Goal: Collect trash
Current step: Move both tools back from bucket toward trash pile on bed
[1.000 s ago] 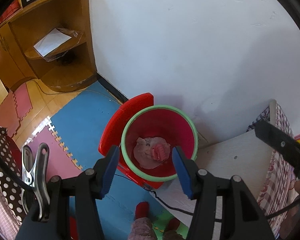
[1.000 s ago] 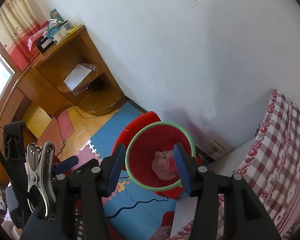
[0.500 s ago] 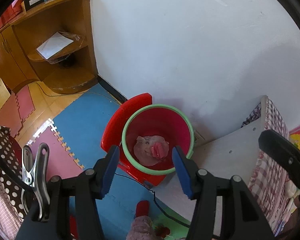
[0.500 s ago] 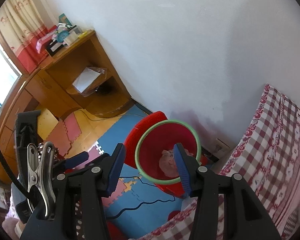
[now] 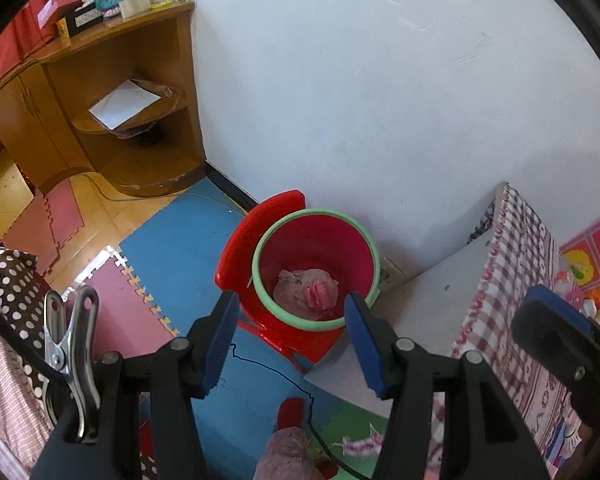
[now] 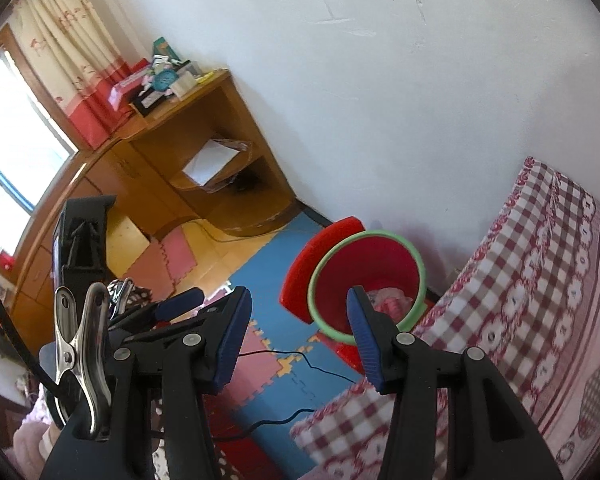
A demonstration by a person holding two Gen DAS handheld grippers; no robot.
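Note:
A red bin with a green rim stands on the floor by the white wall, against a red stool. Crumpled pinkish trash lies at its bottom. My left gripper hangs above and in front of the bin, open, with nothing between its blue pads. My right gripper is also open and empty, higher up and off to the bin's right over the bed edge. In the right wrist view, the left gripper shows at lower left.
A checked bed cover fills the right. A wooden desk with shelves stands at the left wall. Foam floor mats, a thin black cable, and a small scrap lie on the floor.
Both grippers have lifted and drawn back from the bin, which now looks smaller and farther. More of the bed and desk has come into view. The jaws have kept their width.

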